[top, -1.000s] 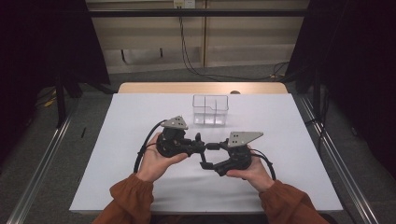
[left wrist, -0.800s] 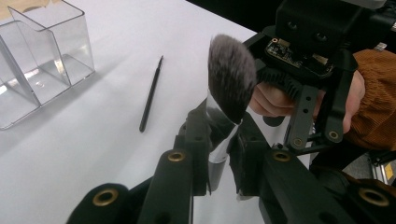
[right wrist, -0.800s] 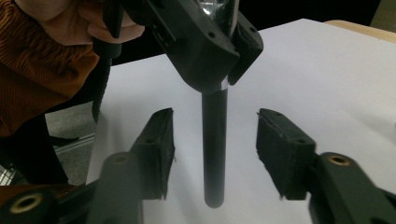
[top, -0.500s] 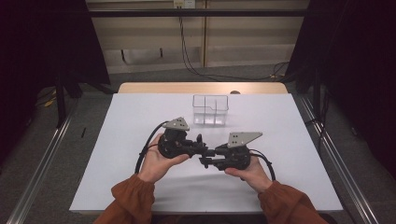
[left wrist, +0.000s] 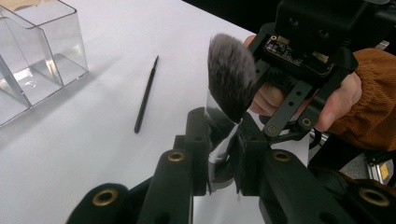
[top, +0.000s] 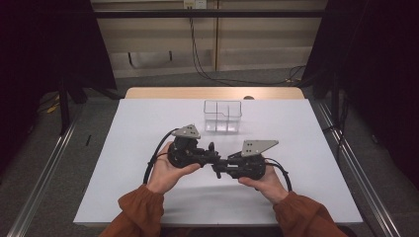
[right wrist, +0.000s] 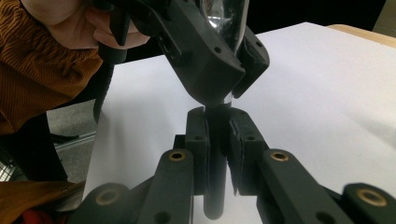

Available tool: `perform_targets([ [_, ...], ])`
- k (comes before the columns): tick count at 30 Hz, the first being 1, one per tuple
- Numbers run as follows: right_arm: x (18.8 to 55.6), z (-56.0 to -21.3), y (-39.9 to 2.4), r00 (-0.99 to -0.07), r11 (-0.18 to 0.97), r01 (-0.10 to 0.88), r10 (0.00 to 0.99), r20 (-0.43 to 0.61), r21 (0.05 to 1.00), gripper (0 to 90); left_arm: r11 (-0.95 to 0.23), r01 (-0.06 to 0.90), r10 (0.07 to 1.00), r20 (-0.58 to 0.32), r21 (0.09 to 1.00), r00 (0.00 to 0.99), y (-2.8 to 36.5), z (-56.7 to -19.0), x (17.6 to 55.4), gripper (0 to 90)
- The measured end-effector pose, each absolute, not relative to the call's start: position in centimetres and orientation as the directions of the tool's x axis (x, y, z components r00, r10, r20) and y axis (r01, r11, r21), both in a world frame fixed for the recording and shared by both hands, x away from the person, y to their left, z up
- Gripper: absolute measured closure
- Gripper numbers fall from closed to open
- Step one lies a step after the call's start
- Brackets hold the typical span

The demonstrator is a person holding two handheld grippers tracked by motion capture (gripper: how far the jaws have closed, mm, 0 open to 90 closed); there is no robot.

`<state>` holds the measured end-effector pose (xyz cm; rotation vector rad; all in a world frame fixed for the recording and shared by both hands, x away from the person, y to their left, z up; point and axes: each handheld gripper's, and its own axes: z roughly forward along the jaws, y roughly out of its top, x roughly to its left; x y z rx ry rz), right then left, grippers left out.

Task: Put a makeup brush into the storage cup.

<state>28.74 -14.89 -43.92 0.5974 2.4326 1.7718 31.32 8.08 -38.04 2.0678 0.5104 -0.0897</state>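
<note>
**A:** Whereabouts of the makeup brush (left wrist: 231,79)?

**B:** Off the worktop (top: 148,128), in mid-air in front of the person, spanning both tools. Clamped at the shiny ferrule by the left hand-held gripper (left wrist: 224,135), with the bristles fanning out past the jaws. Clenched around the black handle by the right hand-held gripper (right wrist: 215,126), closed in on it only just now, with the handle squarely between the pads.

**A:** Looks like a hand-over from left to right, then. Best way through it?

**B:** Probably so. First check for a firm bite on the handle at the right side: round and smooth, so likely to roll or slip. Only then ease the left jaws apart, slowly and without pulling. Avoid tugging while clamped at both ends, for fear of bending the ferrule or twisting the brush askew.

**A:** And after?

**B:** Draw the left tool straight back, clear of the bristles. Keep the brush level meanwhile. Then likely onward to the clear organiser (top: 223,116) at the far middle of the worktop, well apart from the hands, handle-first into a compartment for preference. Mind the thin black liner brush (left wrist: 145,95) lying flat between organiser and grippers.
</note>
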Motion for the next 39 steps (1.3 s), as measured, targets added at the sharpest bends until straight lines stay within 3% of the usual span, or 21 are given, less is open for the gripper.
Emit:
perform_targets([
  [9, 28.7, -43.9, -14.9, -0.919, 0.263, 0.262, 0.361, 0.157, 0.929, 80.0, -0.423, 0.395, 0.324, -0.271, 0.815, 0.906, 8.1, -38.3, 31.3, 77.7],
  [16, 28.8, -43.8, -15.2, -0.914, 0.256, 0.264, 0.374, 0.156, 0.93, 80.0, -0.407, 0.386, 0.34, -0.255, 0.828, 0.905, 8.3, -38.3, 31.1, 71.7],
  [23, 28.9, -43.7, -15.4, -0.91, 0.254, 0.263, 0.386, 0.152, 0.931, 80.0, -0.379, 0.375, 0.367, -0.235, 0.846, 0.9, 8.6, -38.3, 31.0, 61.4],
  [39, 29.1, -43.7, -15.9, -0.9, 0.245, 0.27, 0.409, 0.153, 0.931, 80.0, -0.324, 0.36, 0.454, -0.19, 0.875, 0.87, 10.2, -38.7, 30.5, 26.5],
])
